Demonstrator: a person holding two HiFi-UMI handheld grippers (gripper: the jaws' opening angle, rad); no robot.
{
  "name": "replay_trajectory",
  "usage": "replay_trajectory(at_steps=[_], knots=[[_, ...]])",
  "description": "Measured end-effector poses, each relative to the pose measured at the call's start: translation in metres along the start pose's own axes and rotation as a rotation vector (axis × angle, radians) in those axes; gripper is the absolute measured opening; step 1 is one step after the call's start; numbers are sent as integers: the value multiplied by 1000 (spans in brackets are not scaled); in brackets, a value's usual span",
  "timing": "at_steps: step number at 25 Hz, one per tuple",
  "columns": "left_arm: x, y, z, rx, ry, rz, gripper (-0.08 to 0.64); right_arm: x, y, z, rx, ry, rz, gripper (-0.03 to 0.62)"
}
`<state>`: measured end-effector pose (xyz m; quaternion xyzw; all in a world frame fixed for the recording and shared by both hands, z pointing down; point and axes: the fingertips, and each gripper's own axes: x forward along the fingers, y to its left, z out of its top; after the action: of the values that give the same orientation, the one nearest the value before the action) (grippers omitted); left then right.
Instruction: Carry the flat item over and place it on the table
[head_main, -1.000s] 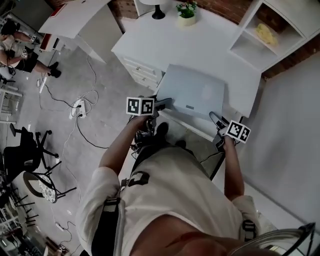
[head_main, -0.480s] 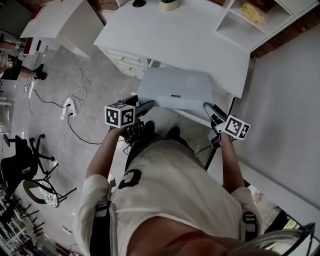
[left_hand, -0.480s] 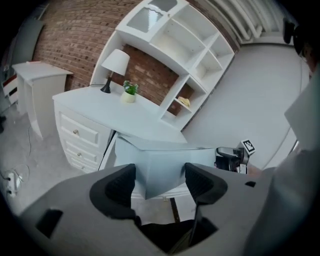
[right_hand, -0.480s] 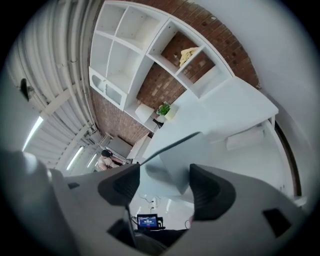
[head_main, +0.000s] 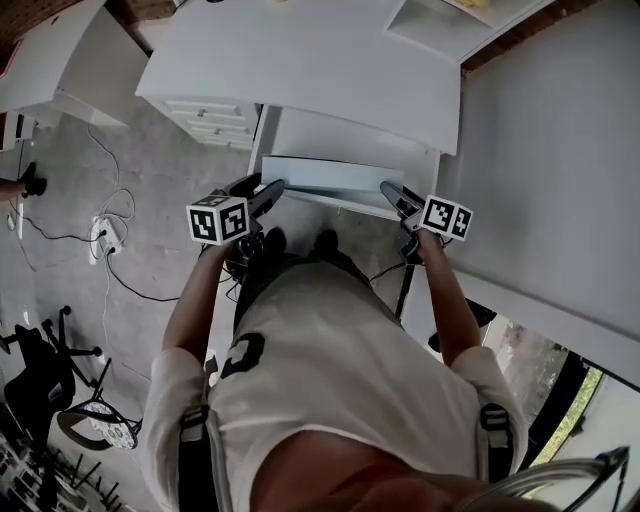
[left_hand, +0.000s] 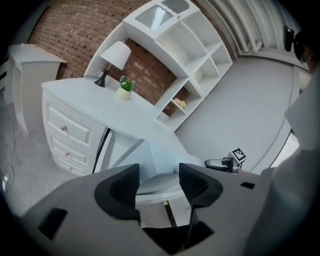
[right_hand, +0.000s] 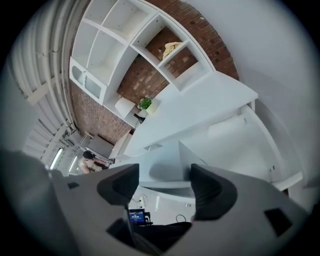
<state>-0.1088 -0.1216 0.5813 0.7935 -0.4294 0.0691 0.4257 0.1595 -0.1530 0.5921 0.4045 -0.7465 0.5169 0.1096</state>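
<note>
- At the far left of the head view, a white power strip (head_main: 103, 232) lies on the grey floor (head_main: 170, 170), well apart from the work.
- The desk (head_main: 300, 60) has a white top, with drawers (head_main: 212, 118) under its left end and open knee space to their right. The left gripper view shows a lamp (left_hand: 112, 57) and a small potted plant (left_hand: 125, 87) on the far part of the top, in front of a brick wall (left_hand: 75, 30).
- The left hand-held gripper (head_main: 268, 190) has its marker cube (head_main: 218, 220) toward the person and its jaws pointing at the desk. In its own view the near corner of the flat item (left_hand: 159, 185) fills the gap between the pads (left_hand: 125, 187). It is clamped on the item's left end, and its jaws have just been closing with the item between them.
- The flat item (head_main: 325, 180) is pale and long. It is carried roughly level between the two grippers, clear of the floor, just on the person's side of the desk's front edge and in front of the knee space. It is not on the top (whether its far edge touches the desk cannot be told).
- The right hand-held gripper (head_main: 392, 192), with its marker cube (head_main: 446, 217), mirrors the left. In its own view the item (right_hand: 167, 172) spans the gap from pad to pad. It is clamped on the item's right end, and its jaws have also just been closing with the item between them.
- At the right, a white shelf unit (right_hand: 115, 35) stands at the desk's right end, with a yellowish thing (right_hand: 170, 48) in one compartment. A plain pale wall (head_main: 560, 150) lies beyond.
</note>
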Motion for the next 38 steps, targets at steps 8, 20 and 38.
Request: replay_trajectory(at_steps=[8,20,38], knots=[[28,10,11,64,67,-44,247,0,-4,18,37,-68,-45,319],[67,-4,45,150,34,-127,207,-19,-21,55,69,-209,-15,300],[10,7,-82,93,264,-138,214,-45,-33,-68,-87,40,-55,228]])
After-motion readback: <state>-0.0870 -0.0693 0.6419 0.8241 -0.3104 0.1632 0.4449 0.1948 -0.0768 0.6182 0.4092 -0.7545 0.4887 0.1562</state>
